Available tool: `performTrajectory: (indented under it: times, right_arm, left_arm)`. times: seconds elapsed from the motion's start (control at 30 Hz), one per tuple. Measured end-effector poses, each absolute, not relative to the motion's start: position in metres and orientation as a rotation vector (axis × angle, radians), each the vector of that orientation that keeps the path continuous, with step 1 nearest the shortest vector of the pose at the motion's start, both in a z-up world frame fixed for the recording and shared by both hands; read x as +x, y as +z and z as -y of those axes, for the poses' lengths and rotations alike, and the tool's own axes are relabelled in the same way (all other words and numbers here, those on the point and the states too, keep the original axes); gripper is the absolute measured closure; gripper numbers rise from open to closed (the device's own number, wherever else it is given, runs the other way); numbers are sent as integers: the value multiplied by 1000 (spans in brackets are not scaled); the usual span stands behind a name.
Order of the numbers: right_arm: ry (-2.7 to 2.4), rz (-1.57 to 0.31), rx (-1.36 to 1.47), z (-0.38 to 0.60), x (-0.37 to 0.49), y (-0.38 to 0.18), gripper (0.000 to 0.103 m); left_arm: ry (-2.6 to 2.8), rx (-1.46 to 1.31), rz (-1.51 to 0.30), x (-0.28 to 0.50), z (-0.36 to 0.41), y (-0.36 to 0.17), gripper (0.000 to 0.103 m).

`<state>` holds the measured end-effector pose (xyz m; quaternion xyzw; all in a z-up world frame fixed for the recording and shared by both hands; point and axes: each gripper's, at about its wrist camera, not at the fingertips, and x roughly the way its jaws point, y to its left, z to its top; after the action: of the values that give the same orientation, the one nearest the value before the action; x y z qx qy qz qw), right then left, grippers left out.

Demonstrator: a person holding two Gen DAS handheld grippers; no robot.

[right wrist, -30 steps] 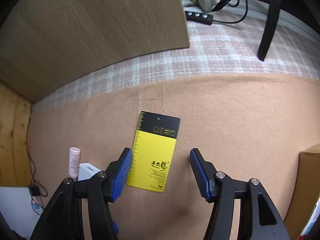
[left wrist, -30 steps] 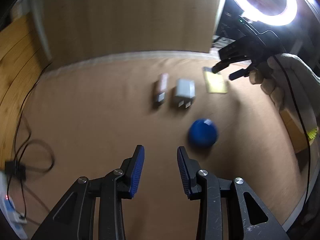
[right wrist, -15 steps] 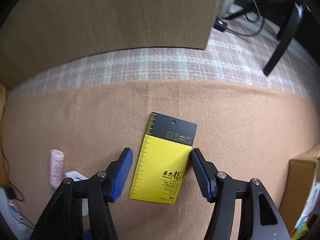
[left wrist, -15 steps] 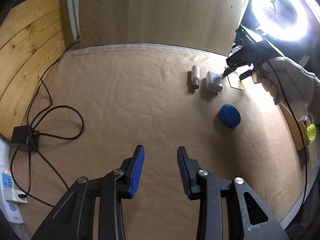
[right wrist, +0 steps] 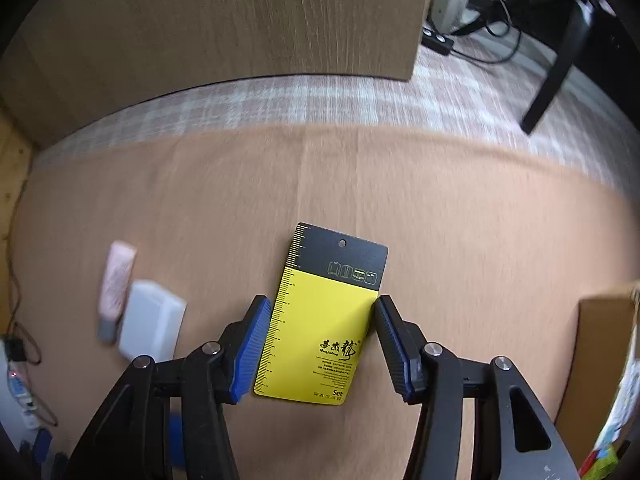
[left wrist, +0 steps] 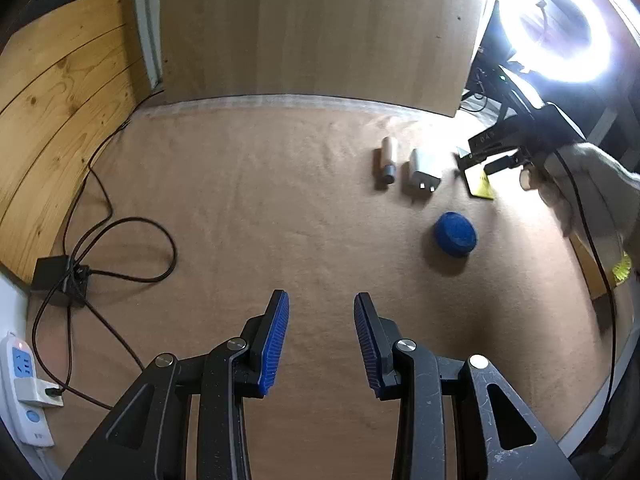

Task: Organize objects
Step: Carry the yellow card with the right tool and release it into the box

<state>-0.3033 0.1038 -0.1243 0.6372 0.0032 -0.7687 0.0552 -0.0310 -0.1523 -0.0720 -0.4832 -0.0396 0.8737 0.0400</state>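
A yellow and black card [right wrist: 320, 320] lies flat on the tan mat [right wrist: 440, 220]. My right gripper [right wrist: 323, 300] points down over it and its jaws are closing. The card is between the blue pads, which stand at its two long edges. Left of the card lie a white charger plug [right wrist: 150, 326] and a pink tube [right wrist: 116, 284]. In the left wrist view the tube [left wrist: 389, 158], plug [left wrist: 424, 170], card [left wrist: 482, 188] and a blue round lid [left wrist: 455, 234] lie far right, under the right gripper [left wrist: 486, 162]. My left gripper [left wrist: 321, 296] is open over bare mat.
A wooden board [left wrist: 320, 28] stands at the mat's far edge. Black cables and an adapter [left wrist: 60, 280] and a white power strip [left wrist: 24, 384] lie at the left. A ring light [left wrist: 560, 28] glares at top right. A cardboard box [right wrist: 600, 360] stands right of the card. A gloved hand [left wrist: 580, 184] holds the right gripper.
The left gripper drew back and left, so the blue lid and other objects now sit farther off. The right gripper moved onto the card and its jaws narrowed to the card's edges.
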Motion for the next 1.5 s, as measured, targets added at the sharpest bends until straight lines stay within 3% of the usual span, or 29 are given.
performTrajectory:
  times: [0.33, 0.67, 1.03, 1.5]
  right_arm:
    - [-2346, 166, 1758, -171, -222, -73, 53]
    - [-2518, 123, 1684, -289, -182, -18, 53]
    - [-2621, 32, 1778, -368, -141, -36, 53]
    - [-2629, -10, 1811, -378, -132, -57, 52]
  left_arm:
    - [2630, -1430, 53, -39, 103, -56, 66]
    - [2553, -1379, -10, -55, 32, -45, 66]
    - [2474, -1343, -60, -62, -37, -42, 66]
    - [2453, -1337, -77, -59, -55, -37, 66]
